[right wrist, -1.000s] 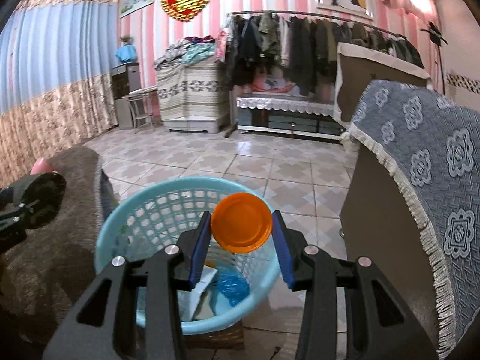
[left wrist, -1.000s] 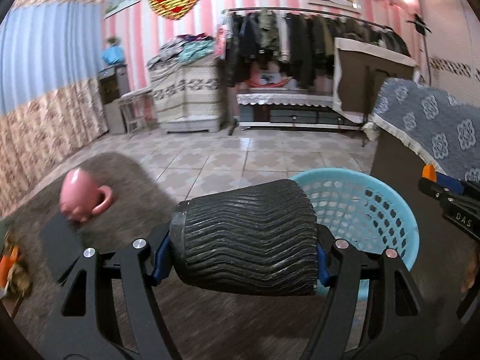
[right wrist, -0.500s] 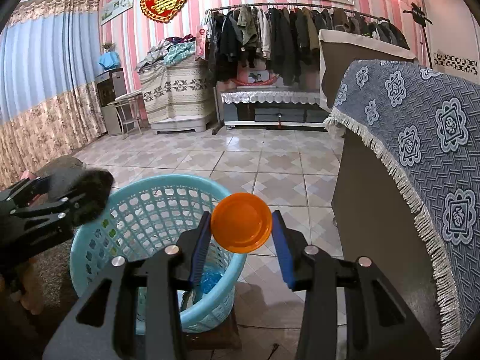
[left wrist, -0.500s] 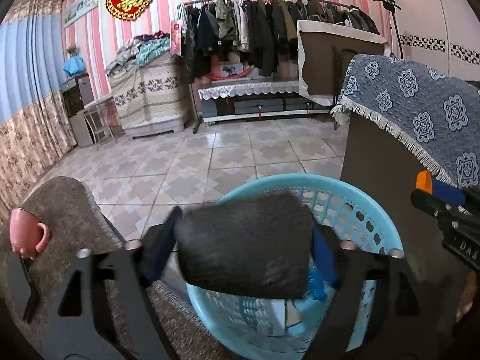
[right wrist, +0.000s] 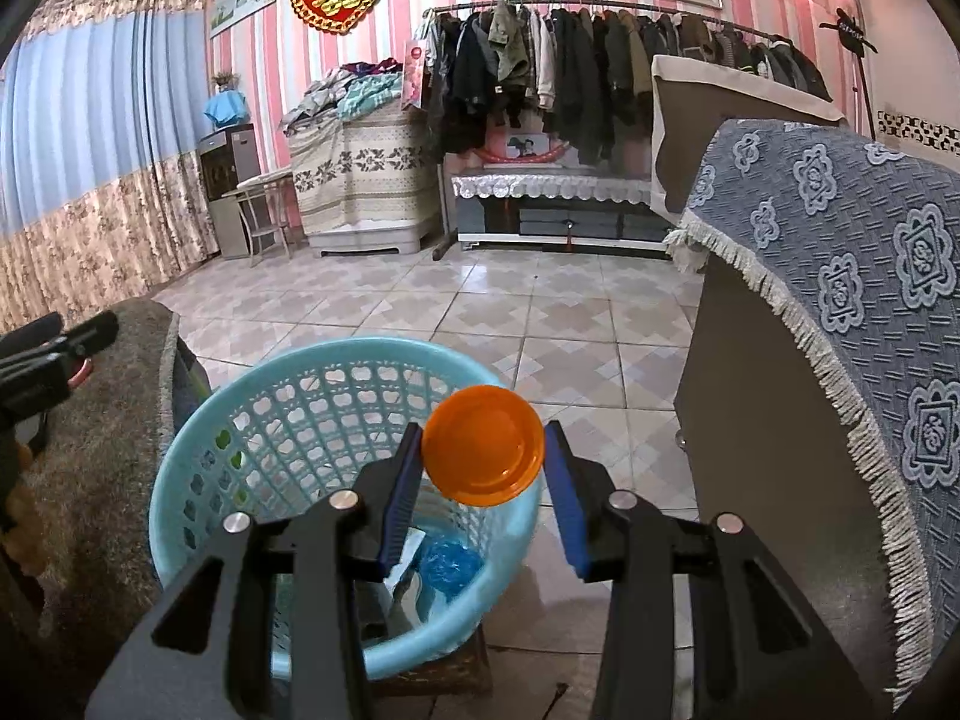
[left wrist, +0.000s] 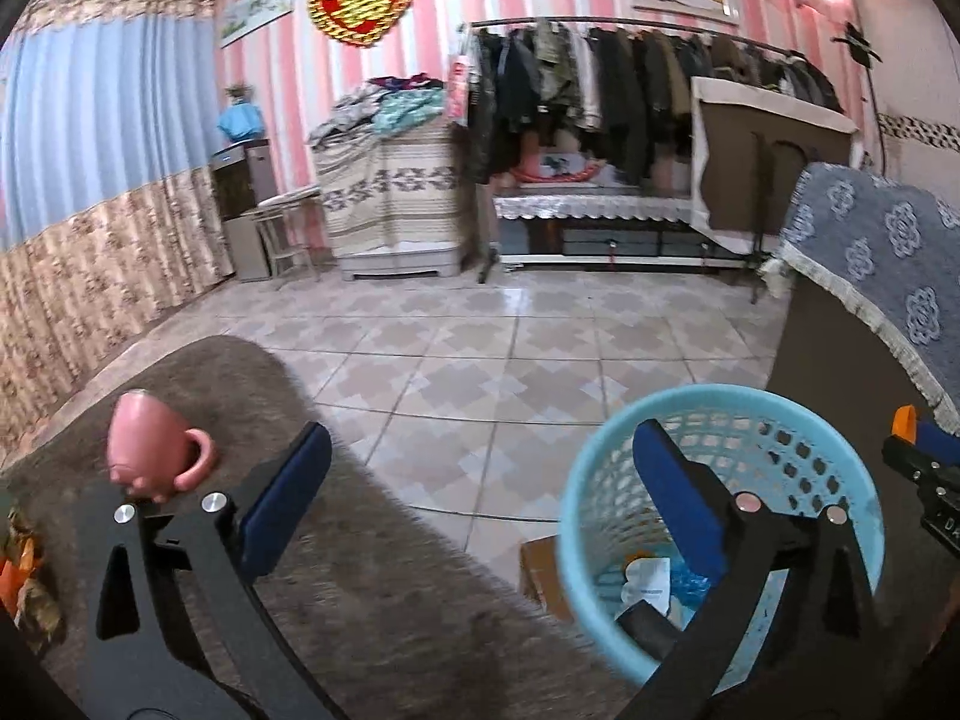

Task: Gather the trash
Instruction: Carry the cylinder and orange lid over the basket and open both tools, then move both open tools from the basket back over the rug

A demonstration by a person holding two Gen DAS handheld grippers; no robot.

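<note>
My left gripper [left wrist: 480,444] hangs over the edge of the brown-covered table [left wrist: 360,570] beside the light blue mesh basket [left wrist: 720,399]; its jaws are opening wide with nothing between them. A black item [left wrist: 645,630] lies in the basket with white paper [left wrist: 648,582] and a blue wrapper [left wrist: 690,582]. My right gripper [right wrist: 481,427] is shut on an orange round lid [right wrist: 480,471], held above the right rim of the basket [right wrist: 300,366]. The left gripper's fingers [right wrist: 54,354] show at the left edge of the right wrist view.
An upturned pink mug [left wrist: 150,450] stands on the table at the left, with orange wrappers [left wrist: 18,570] at the edge. A cabinet under a blue patterned cloth [right wrist: 840,300] rises right of the basket. A cardboard box [left wrist: 540,570] sits beneath the basket on tiled floor [left wrist: 510,348].
My left gripper swung over the basket, opened and let go of the black ribbed object, then drew back left. The right gripper kept its hold on the orange lid.
</note>
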